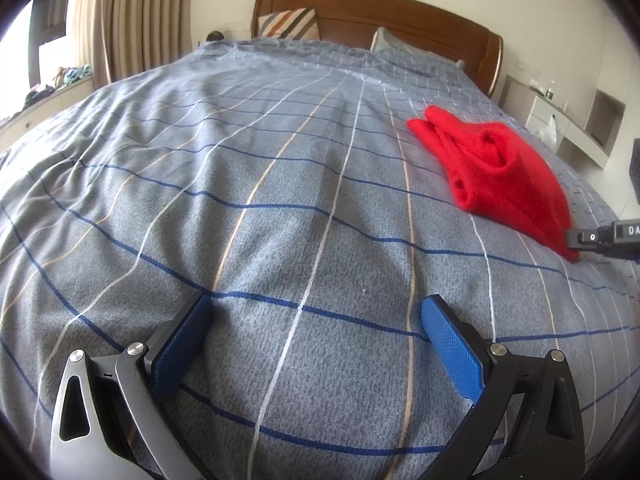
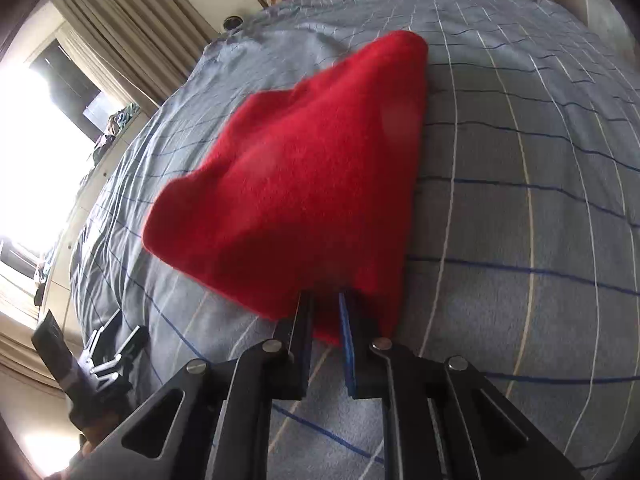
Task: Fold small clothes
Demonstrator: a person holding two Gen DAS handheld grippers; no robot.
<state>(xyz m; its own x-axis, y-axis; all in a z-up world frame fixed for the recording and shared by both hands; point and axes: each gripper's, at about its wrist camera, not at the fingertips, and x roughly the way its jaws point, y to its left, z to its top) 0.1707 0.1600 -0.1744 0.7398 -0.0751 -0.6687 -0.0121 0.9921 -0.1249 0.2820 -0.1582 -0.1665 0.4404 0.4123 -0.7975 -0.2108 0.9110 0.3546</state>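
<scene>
A small red fleece garment [image 1: 496, 172] lies folded on the grey checked bedspread [image 1: 280, 208], to the right of my left gripper. My left gripper [image 1: 316, 324] is open and empty, its blue pads resting just above the bedspread, well apart from the garment. In the right wrist view the garment [image 2: 304, 184] fills the middle, and my right gripper [image 2: 326, 300] is shut on its near edge. The right gripper [image 1: 600, 238] also shows at the right edge of the left wrist view, at the garment's near corner.
A wooden headboard [image 1: 380, 12] with a striped pillow [image 1: 290, 24] stands at the far end of the bed. Curtains [image 1: 120, 20] and a window ledge are on the left. White shelves [image 1: 580, 120] stand on the right. My left gripper [image 2: 108, 360] shows at lower left in the right wrist view.
</scene>
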